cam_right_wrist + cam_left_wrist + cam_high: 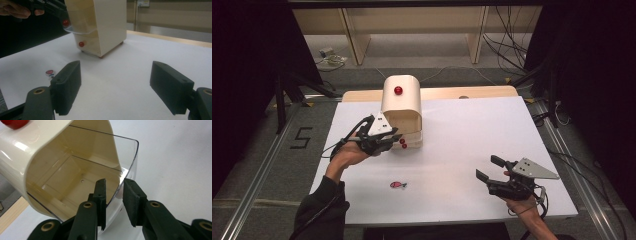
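Note:
A cream box with a red knob on top stands at the far side of the white table. Its clear upper drawer is tipped outward, and a red knob shows on the drawer's front. My left gripper straddles that clear front wall, one jaw inside and one outside, with a gap still visible between the pads. A second red knob sits lower on the box. My right gripper rests open near the front right, with nothing between its jaws.
A small red and blue item lies on the table in front of the box, nearer the person. A wooden strip borders the table's far edge. Dark stands and cables flank the table on both sides.

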The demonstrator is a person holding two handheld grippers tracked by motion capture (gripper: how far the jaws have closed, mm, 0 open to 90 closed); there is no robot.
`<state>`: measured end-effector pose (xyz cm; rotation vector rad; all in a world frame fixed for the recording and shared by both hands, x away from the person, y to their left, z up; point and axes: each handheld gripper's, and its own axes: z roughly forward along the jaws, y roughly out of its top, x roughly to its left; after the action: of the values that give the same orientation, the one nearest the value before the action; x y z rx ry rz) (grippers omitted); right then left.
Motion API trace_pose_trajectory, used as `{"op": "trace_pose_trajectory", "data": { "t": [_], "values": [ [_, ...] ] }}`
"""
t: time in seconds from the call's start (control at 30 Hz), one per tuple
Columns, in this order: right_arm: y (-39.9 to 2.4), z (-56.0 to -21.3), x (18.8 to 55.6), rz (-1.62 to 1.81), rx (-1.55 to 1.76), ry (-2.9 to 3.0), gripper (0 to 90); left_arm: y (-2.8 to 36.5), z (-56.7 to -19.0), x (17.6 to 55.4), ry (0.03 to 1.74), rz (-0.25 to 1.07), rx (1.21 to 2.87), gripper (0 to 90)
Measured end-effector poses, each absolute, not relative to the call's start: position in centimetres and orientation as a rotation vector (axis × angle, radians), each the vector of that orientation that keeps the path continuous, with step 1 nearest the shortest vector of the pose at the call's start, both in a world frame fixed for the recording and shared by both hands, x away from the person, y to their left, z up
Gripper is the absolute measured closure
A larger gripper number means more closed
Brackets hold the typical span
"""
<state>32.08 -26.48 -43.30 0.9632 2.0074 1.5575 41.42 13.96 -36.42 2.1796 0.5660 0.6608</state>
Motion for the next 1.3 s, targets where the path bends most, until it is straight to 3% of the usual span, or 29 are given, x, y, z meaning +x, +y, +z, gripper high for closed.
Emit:
{"op": "trace_pose_trajectory", "data": {
  "t": [1.3],
  "values": [
    [-26.49,-43.27,32.08,1.558,0.962,2.006,25.9,13.8,-36.1,40.71,0.552,0.629,2.225,73.3]
  ]
}}
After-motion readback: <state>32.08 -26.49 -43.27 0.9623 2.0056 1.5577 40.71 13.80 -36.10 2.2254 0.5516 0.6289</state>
